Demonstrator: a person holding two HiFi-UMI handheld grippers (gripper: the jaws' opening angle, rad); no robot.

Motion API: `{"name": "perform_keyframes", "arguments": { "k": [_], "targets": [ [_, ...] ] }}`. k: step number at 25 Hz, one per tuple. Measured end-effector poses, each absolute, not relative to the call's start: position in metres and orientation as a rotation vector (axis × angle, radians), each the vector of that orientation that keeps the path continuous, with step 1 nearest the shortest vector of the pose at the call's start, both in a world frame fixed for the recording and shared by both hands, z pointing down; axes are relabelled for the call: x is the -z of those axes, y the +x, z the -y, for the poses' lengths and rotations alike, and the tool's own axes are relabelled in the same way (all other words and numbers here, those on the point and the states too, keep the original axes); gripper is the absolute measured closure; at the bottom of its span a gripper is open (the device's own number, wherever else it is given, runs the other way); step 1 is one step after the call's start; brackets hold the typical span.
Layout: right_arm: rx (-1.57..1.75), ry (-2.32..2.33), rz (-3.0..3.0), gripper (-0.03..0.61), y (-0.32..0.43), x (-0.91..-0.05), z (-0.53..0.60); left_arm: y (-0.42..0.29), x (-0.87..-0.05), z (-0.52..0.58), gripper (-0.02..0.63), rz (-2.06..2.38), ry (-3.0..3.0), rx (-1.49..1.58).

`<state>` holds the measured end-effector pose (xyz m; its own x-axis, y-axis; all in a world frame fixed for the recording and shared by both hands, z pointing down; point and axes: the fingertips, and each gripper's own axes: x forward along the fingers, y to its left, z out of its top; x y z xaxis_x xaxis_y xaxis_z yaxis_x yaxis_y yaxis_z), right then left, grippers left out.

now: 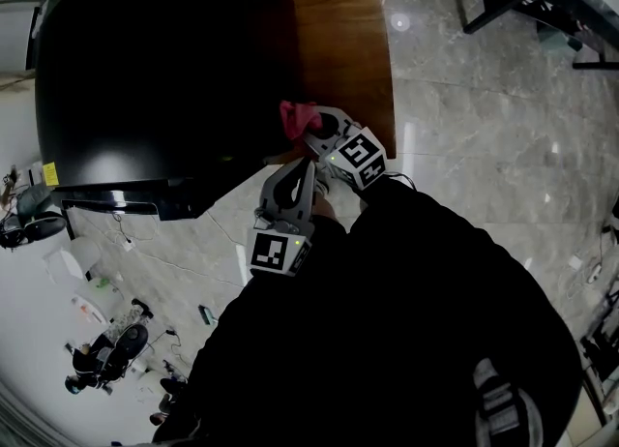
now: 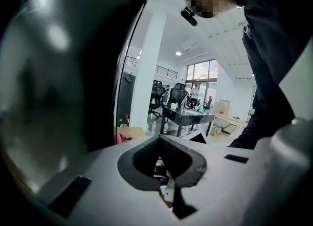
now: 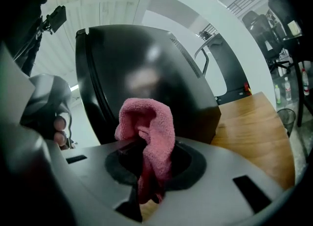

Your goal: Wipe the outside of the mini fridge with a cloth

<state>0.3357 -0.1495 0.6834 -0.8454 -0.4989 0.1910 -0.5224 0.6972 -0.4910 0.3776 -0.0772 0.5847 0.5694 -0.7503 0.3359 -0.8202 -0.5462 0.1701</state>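
Two hand-held grippers meet at the near corner of a black mini fridge [image 1: 145,68] standing on a wooden desk [image 1: 348,39], as the head view shows. The mini fridge fills the desk's left side, leaving bare wood along the right edge. The right gripper [image 1: 314,131] holds a pink cloth [image 1: 298,118] just beside the mini fridge's lower corner, close to the desk's near edge. Whether the cloth touches the black surface cannot be told from above. The left gripper [image 1: 308,172] sits just below it, close alongside, over the grey stone floor [image 1: 484,145].

In the left gripper view, the left gripper [image 2: 159,144] has its jaws pressed together with nothing between them. The mini fridge's glossy side [image 2: 63,73] curves up at the left. A sliver of the cloth [image 2: 122,137] and of the desk [image 2: 136,132] shows beside it, and a dark sleeve [image 2: 274,49] fills the upper right.

In the right gripper view, the right gripper [image 3: 149,156] is clamped on the cloth [image 3: 149,122], which bunches upright above the jaws and trails down between them. The mini fridge [image 3: 146,68] rises directly behind the cloth, and the desk [image 3: 249,132] stretches away to the right. Fingertips [image 3: 58,122] of the person's hand rest on a grey handle [image 3: 46,98] at the left edge.
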Motion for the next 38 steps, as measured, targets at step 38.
{"name": "perform_keyframes", "arguments": {
  "k": [38],
  "targets": [
    [-0.750, 1.006, 2.755, 0.502, 0.366, -0.723, 0.413, 0.449, -0.530, 0.191, 0.607, 1.314, 2.551, -0.249]
  ]
}}
